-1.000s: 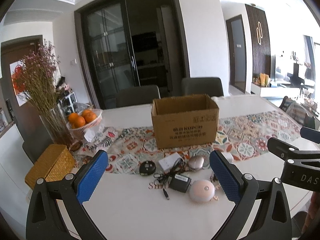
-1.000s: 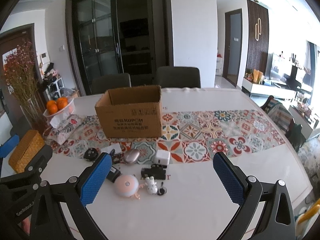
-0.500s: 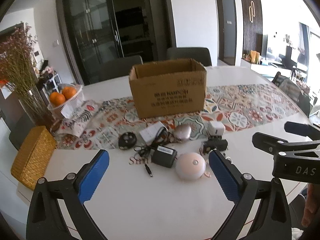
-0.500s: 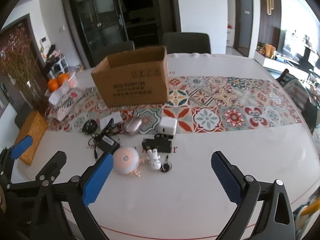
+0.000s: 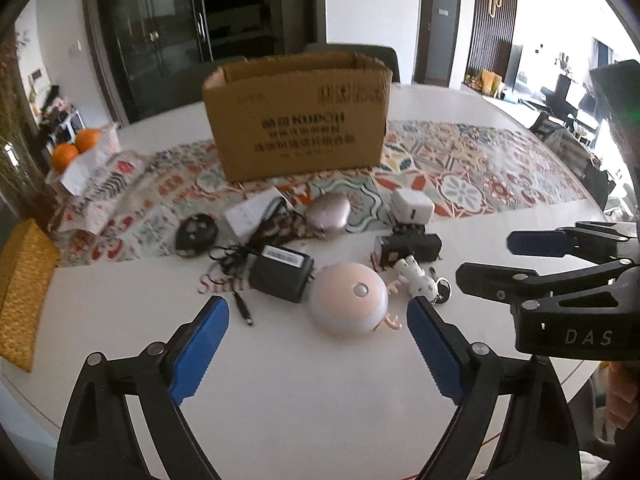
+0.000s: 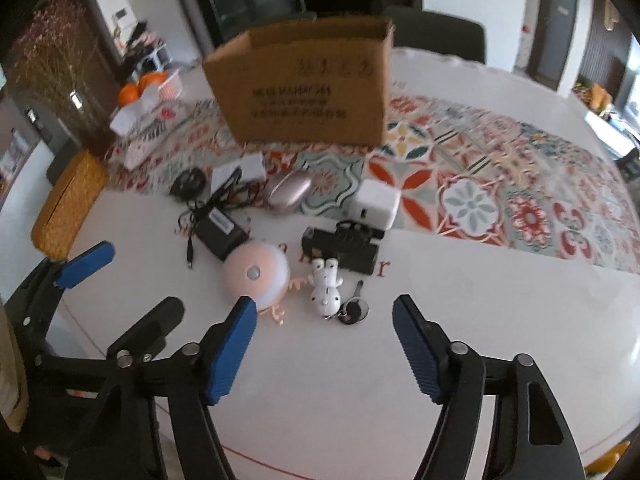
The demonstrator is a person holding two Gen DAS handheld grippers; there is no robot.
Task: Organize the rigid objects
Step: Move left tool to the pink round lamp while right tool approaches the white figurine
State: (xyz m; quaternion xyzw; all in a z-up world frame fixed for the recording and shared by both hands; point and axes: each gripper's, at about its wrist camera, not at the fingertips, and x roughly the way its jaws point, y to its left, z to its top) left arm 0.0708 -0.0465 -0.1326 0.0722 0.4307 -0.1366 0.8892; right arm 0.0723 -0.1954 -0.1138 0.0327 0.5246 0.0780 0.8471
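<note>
Left wrist view shows both grippers, left gripper (image 5: 316, 316) and right gripper (image 6: 324, 316), wide open and empty, all gadgets lying outside the box (image 5: 296, 120).

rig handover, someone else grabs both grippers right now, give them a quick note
Left gripper: open, empty, short of the pink round gadget.
Right gripper: open, empty, facing the white dog figure.
Cardboard box stands open on the patterned runner.
Black adapter, white charger, mouse and the rest lie loose in front of it.
Done: nothing picked up. Left: all items.
</note>
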